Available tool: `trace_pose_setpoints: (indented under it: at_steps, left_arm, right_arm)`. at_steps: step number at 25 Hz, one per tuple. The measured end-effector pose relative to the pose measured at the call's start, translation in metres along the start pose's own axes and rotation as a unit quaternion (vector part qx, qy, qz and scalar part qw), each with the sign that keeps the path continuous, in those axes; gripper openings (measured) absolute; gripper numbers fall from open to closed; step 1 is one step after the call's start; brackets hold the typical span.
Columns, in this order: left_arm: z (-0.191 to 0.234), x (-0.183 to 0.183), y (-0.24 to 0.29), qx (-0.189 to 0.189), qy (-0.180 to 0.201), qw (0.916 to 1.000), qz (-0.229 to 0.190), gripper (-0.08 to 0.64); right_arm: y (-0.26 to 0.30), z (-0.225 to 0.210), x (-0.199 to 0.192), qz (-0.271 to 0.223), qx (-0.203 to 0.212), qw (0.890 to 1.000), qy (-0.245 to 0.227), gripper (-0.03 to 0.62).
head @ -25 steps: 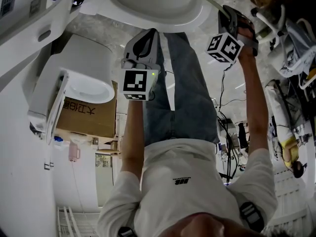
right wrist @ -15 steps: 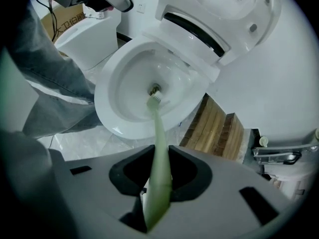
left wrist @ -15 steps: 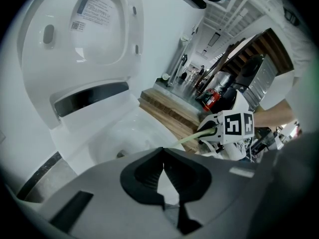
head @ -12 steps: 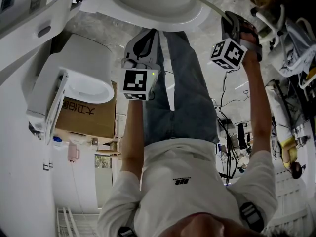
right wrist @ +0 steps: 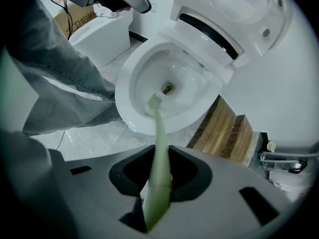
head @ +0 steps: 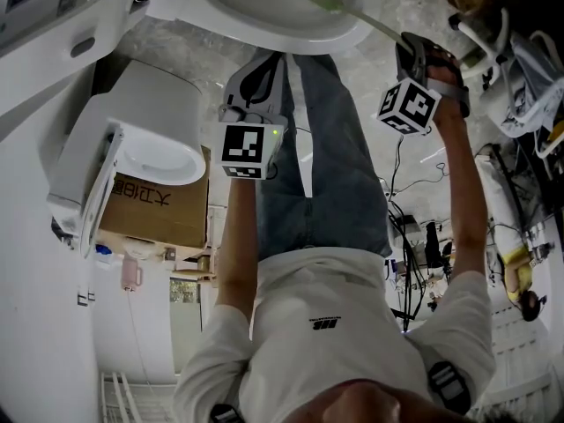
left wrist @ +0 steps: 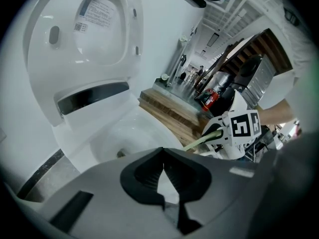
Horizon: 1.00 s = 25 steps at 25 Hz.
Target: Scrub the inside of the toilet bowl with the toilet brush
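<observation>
Bathroom floor point(right wrist: 94, 133), outstretched right gripper point(right wrist: 158, 177) clamping toilet brush point(right wrist: 159, 133) inside toilet bowl point(right wrist: 124, 103), left gripper point(left wrist: 163, 171) closed, empty

The toilet brush point(right wrist: 158, 143) reaches into the toilet bowl point(right wrist: 124, 108) (lid point(right wrist: 244, 9) upright behind).

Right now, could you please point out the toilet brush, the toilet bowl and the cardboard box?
toilet brush point(right wrist: 159, 141): right gripper view, green handle.
toilet bowl point(right wrist: 122, 88): right gripper view, white rim.
cardboard box point(head: 154, 211): head view, printed side.
</observation>
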State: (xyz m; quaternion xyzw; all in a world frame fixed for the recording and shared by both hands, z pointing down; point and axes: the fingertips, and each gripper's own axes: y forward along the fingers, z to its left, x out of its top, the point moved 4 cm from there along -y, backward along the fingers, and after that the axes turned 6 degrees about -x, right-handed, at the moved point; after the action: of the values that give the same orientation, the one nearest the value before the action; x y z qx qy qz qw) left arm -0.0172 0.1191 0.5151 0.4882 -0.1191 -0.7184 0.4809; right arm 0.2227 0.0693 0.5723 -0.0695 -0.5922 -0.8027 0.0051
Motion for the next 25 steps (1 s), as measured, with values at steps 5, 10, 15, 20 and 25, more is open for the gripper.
trace_pose_setpoints:
  at_steps: [5,10,15,20,25]
  left_arm:
    - [0.001,-0.003,-0.004,-0.002,-0.002,1.0000,0.000,0.011]
    - [0.003,-0.006,-0.005,-0.001,-0.002,1.0000,0.001,0.011]
    - [0.008,-0.008,-0.008,0.000,-0.005,1.0000,0.001,0.011]
    - [0.010,-0.008,-0.007,-0.002,-0.009,1.0000,0.002,0.011]
    - [0.013,-0.007,-0.004,-0.003,-0.010,0.9999,0.004,0.011]
  right_arm:
    - [-0.006,0.008,0.007,-0.003,0.020,1.000,-0.010,0.077]
    - [-0.009,0.016,0.015,-0.009,0.034,0.999,-0.009,0.077]
    - [-0.008,0.018,0.028,-0.011,0.035,0.999,-0.009,0.075]
    - [-0.005,0.020,0.041,-0.006,0.028,1.000,-0.013,0.077]
    - [0.001,0.020,0.049,0.000,0.029,1.000,-0.002,0.077]
